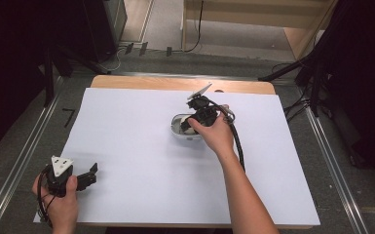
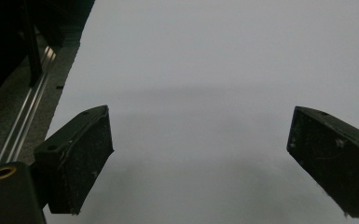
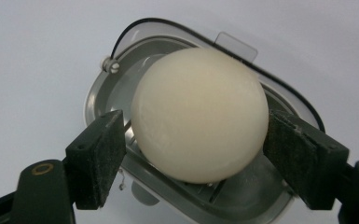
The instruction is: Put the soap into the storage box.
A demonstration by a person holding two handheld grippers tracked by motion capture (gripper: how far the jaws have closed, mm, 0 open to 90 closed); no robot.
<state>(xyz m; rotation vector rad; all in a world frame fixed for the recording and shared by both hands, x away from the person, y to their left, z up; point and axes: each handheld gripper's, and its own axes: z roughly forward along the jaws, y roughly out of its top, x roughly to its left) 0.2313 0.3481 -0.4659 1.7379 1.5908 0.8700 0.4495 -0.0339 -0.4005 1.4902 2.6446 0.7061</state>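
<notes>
From my remote station I see the right tongs [image 3: 193, 158] held over a small oval container [image 3: 103, 95] that sits on the white tabletop [image 1: 141, 161], a little past the middle and toward its far edge. In the right gripper view a smooth, cream-white ball [image 3: 199, 114] rests in that container, on what looks like a slotted grey insert, with a clear rim and a small tab at the far side and a thin dark cord running along the rim. The two black jaws stand one on each side of the ball; the right one looks to be touching or almost touching it, while on the left I can see a narrow gap, so I read these tongs as parted around the ball and not clamping it. From the high view the person's right hand [image 1: 215, 134] wraps the gripper body, which points down into the container [image 1: 182, 127], and the cable trails back along the forearm. The left tongs [image 1: 93, 174] lie near the front left corner of the tabletop, held low by the left hand [image 1: 61, 204], well apart from the container. In the left gripper view their jaws stand wide apart, with nothing but bare white surface between them [image 2: 200, 154] and the grey floor and a metal rail at the side.
</notes>
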